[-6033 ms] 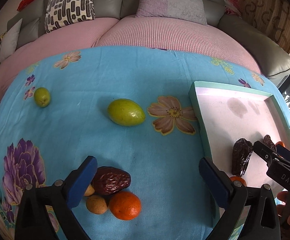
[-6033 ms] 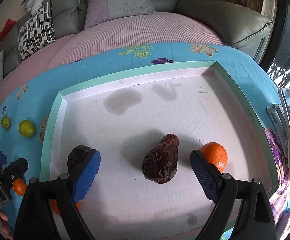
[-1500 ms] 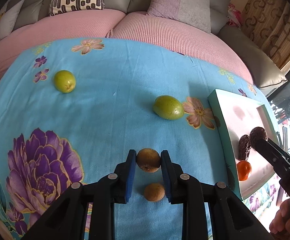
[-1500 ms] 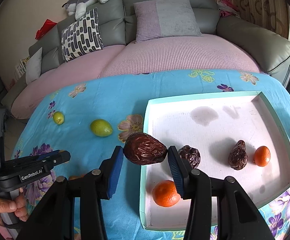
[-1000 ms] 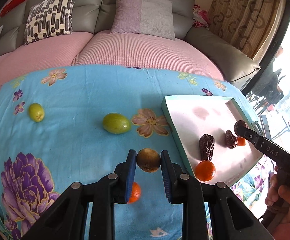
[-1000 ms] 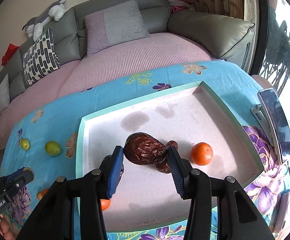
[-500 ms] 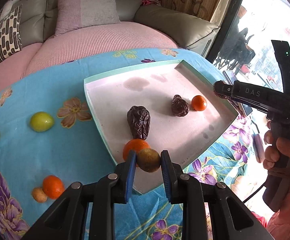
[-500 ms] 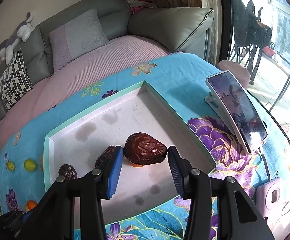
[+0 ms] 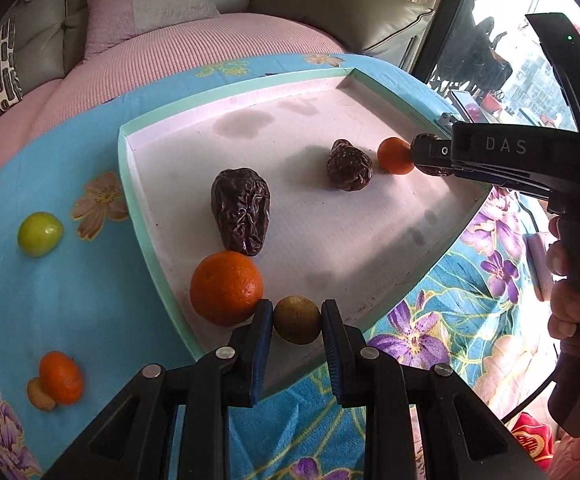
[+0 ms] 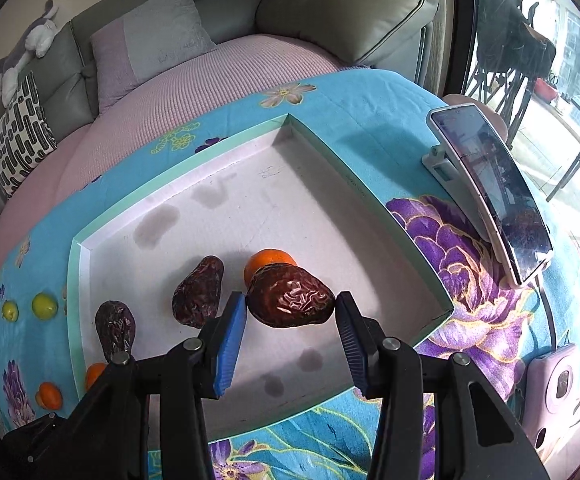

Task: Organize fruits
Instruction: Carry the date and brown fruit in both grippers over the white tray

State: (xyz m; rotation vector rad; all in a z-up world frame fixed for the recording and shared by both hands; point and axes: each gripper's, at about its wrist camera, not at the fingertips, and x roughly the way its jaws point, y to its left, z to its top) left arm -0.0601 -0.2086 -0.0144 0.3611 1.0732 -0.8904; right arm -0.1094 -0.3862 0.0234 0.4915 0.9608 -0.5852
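Jaws, right gripper (image 10: 291,316): closed about halfway on a large date (image 10: 290,301), pads at its two ends; the date hangs above the tray floor, near the right rim.
Jaws, left gripper (image 9: 296,319): narrow, pinching a small brown fruit (image 9: 296,319) at its widest part, over the tray's near edge.
Tray (image 9: 226,92): mint rim, white floor, resting on the blue floral cloth (image 9: 58,292).
In tray: two dark dates (image 9: 241,210) (image 9: 349,165), a large orange (image 9: 226,287) at the near corner, a small orange (image 9: 395,155) far right.
Outside tray: green fruit (image 9: 40,233), small orange (image 9: 60,377) touching a brown fruit (image 9: 38,393).
Handling, date: likely soft, wrinkled, tacky; light squeeze, may cling to pads on release.
Handling, brown fruit: looks firm, round, light; will probably roll once freed.
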